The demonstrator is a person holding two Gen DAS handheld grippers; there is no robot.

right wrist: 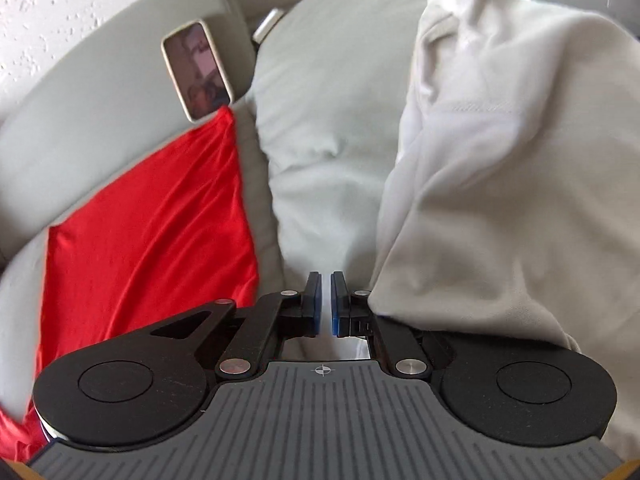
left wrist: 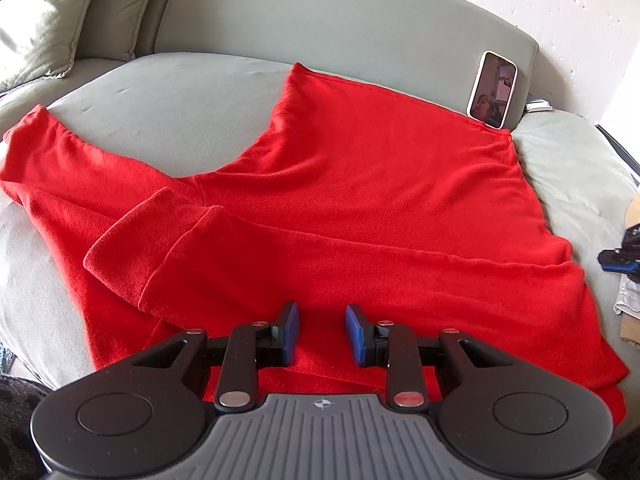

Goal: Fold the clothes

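Surface was a grey-green sofa (left wrist: pixel 192 96), seat cushion wide and mostly flat, padded backrest (left wrist: pixel 320 20) behind it. Loose cushion (left wrist: pixel 36 28) propped in the far left corner. White textured wall (left wrist: pixel 560 0) behind the sofa.

Red fleece garment (left wrist: pixel 360 200) lay spread across the seat, one sleeve (left wrist: pixel 60 168) stretched out to the left, cuff end folded back over the body near the middle. Far corner of the garment touched the base of a phone (left wrist: pixel 494 90) leaning upright against the backrest, screen lit.

Left gripper (left wrist: pixel 322 330) hovered over the near edge of the red fleece, jaws apart, nothing between the blue pads (left wrist: pixel 356 332).

Right gripper (right wrist: pixel 326 306) sat at the sofa's right end, jaws almost together with a thin gap, holding nothing visible. A white garment (right wrist: pixel 500 180) was heaped just beside it on the right, draped against a grey-green cushion (right wrist: pixel 320 120). Red fleece edge (right wrist: pixel 152 220) showed to its left.
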